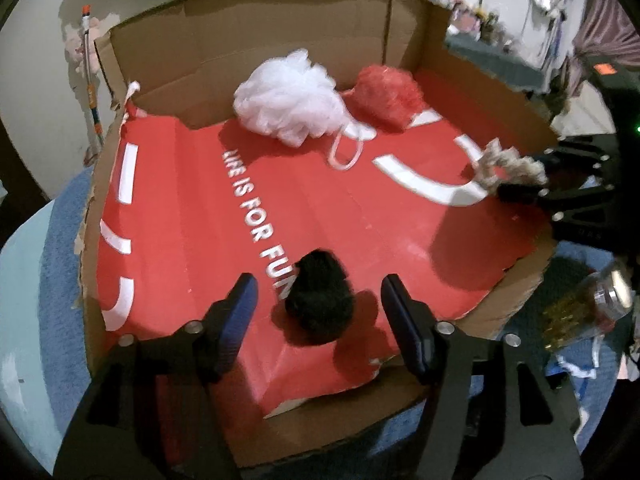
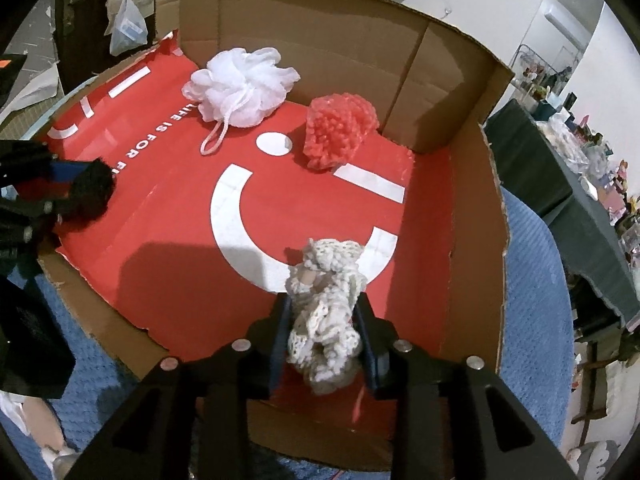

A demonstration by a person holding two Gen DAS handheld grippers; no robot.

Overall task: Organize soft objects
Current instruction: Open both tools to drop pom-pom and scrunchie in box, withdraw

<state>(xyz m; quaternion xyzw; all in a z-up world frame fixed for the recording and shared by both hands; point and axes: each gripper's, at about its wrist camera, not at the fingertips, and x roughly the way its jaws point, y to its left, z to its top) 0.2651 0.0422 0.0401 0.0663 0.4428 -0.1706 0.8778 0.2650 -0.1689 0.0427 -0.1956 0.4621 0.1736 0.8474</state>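
A cardboard box (image 1: 248,36) lined with red printed paper (image 2: 160,240) holds a white mesh puff (image 1: 288,96) and a coral puff (image 1: 388,96) against its far wall. My left gripper (image 1: 320,300) stands open around a black fluffy ball (image 1: 320,296) that rests on the red paper, with a gap to each finger. My right gripper (image 2: 324,320) has a cream crochet piece (image 2: 324,312) between its blue pads, which touch it on both sides. The right wrist view shows the white puff (image 2: 240,84), coral puff (image 2: 340,132) and black ball (image 2: 92,192) too.
The box sits on a blue textured mat (image 2: 532,300). A glass jar (image 1: 580,312) lies just outside the box's right edge. A dark table (image 2: 560,184) crowded with small items stands further right. Tall box walls (image 2: 400,60) close the far side.
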